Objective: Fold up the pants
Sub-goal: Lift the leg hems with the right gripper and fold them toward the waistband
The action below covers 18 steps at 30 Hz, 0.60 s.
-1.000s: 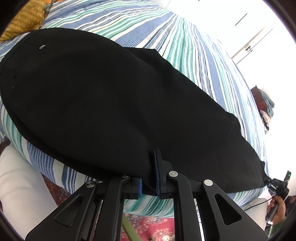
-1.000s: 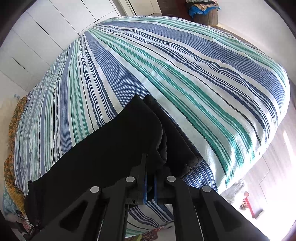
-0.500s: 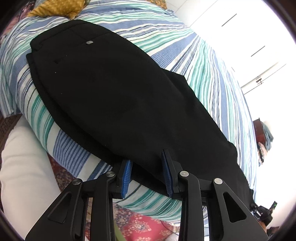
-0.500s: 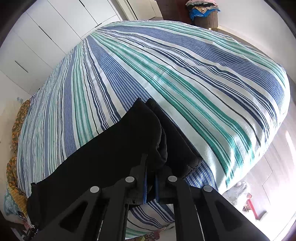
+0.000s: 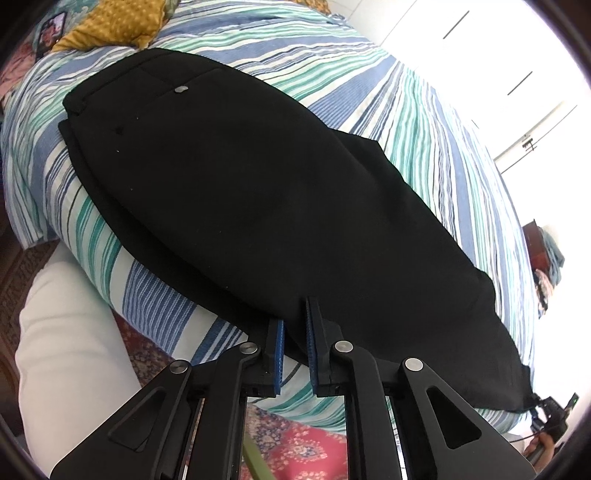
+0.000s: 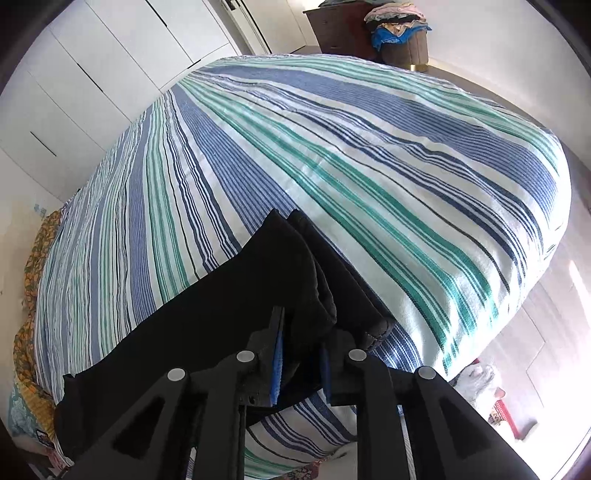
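Note:
Black pants (image 5: 266, 192) lie folded lengthwise along the near edge of a striped bed (image 5: 424, 110), waistband with a small button at the far left. My left gripper (image 5: 293, 332) is partly open at the pants' near edge, with the cloth edge between its blue pads, not clamped. In the right wrist view the leg cuffs (image 6: 314, 280) bunch up between the fingers of my right gripper (image 6: 299, 354), which is slightly open around the hem and no longer pinches it.
A yellow cushion (image 5: 114, 26) lies at the head of the bed. A white bed base (image 5: 70, 350) and a red patterned rug (image 5: 303, 446) are below. White wardrobes (image 6: 110, 74) and a laundry basket (image 6: 402, 40) stand beyond the bed.
My left gripper let go of the pants' edge, opened, and pulled back and up. My right gripper's jaws have opened slightly on the cuffs.

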Motion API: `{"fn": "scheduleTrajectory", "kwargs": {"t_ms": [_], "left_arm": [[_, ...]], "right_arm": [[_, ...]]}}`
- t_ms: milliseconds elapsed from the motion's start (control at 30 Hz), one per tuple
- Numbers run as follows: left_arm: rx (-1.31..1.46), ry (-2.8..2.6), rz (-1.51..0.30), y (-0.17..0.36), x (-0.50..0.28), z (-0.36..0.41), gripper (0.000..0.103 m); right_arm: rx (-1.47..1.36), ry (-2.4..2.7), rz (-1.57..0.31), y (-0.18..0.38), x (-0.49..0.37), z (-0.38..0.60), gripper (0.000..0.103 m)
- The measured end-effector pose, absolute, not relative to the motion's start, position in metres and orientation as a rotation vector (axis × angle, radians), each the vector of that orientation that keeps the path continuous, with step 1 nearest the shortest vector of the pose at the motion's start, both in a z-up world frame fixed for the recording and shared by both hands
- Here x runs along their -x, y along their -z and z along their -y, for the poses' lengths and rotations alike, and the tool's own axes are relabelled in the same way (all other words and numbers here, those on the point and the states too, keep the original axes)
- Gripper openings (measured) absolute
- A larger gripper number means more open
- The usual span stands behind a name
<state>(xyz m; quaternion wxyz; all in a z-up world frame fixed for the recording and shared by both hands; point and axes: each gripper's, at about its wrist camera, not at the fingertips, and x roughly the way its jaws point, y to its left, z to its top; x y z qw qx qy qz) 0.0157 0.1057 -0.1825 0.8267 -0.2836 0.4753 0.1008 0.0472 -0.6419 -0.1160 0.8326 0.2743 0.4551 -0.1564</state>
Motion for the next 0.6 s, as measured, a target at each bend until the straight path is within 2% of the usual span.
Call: {"fn": "scheduleTrajectory", "kwargs": {"t_ms": [33, 100, 133, 300, 467, 600], "left_arm": [[0.591, -0.216, -1.01, 0.183, -0.016, -0.104, 0.01], [0.57, -0.221, -1.012, 0.183, -0.017, -0.1, 0.011], [0.563, -0.223, -1.013, 0.182, -0.018, -0.1, 0.012], [0.537, -0.256, -1.013, 0.18, -0.018, -0.097, 0.024], [0.521, -0.329, -0.998, 0.173, -0.008, -0.101, 0.055], [0.55, -0.374, -0.989, 0.169, 0.002, -0.11, 0.056]], "right_arm": [[-0.584, 0.36, -0.935, 0.112, -0.043, 0.644, 0.041], [-0.596, 0.435, -0.854, 0.102, -0.029, 0.648, 0.056], [-0.606, 0.478, -0.808, 0.096, -0.021, 0.651, 0.06], [-0.709, 0.573, -0.646, 0.086, 0.011, 0.666, 0.069], [-0.779, 0.549, -0.659, 0.09, 0.012, 0.676, 0.07], [-0.765, 0.544, -0.655, 0.088, 0.012, 0.673, 0.07]]}}
